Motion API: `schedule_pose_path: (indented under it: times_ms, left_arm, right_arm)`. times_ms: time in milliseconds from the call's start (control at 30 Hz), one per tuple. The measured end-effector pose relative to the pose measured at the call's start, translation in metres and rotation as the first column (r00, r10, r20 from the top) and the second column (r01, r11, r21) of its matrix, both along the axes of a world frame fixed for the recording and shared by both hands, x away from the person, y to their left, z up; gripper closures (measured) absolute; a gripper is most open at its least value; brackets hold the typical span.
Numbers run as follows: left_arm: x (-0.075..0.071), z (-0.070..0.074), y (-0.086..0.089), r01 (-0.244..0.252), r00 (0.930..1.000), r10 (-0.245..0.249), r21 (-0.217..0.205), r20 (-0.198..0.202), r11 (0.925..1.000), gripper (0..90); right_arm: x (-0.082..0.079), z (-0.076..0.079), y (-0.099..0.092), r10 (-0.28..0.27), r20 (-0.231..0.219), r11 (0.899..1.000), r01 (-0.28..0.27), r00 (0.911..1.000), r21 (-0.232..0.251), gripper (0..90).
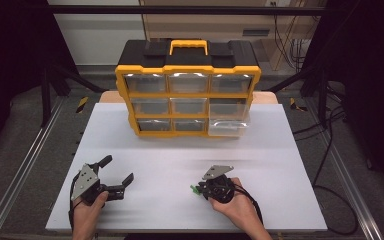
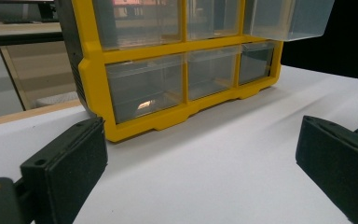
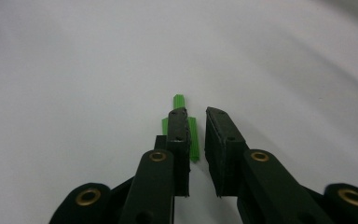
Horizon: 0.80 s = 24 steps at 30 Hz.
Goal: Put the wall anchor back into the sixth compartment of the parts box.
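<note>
right gripper [image 3: 196,116] narrowed on a small green piece [image 3: 193,140]; left gripper [image 1: 115,176] gaped wide.
a loose pinch could have let the piece slip off.

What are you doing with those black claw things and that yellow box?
A person sits at a white table with a pincher tool in each hand. The left gripper is wide open and holds nothing. The right gripper is nearly closed around a small green plastic piece down on the table. Behind them stands a yellow organizer full of clear little drawers, and the bottom right drawer is pulled out.
</note>
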<state>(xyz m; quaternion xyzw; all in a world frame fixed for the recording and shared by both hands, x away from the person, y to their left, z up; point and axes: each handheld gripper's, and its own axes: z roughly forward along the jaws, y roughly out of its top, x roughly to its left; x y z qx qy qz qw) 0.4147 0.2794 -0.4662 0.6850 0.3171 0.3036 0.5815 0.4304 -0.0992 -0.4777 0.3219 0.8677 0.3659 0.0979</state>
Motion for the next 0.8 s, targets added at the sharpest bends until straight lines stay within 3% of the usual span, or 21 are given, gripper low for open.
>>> schedule_pose_path:
  times_ms: [600, 800]
  left_arm:
    - [0.000, 0.000, 0.000, 0.004, 1.0000, -0.004, -0.003, -0.001, 1.0000, 1.8]
    - [0.001, 0.000, 0.000, -0.001, 1.0000, 0.001, -0.002, -0.006, 1.0000, 1.8]
  right_arm:
    - [0.003, -0.006, -0.002, -0.013, 0.004, 1.000, 0.013, 0.9999, 0.017, 84.2]
    - [0.004, 0.001, -0.021, -0.071, 0.045, 0.993, 0.066, 0.9965, 0.097, 84.6]
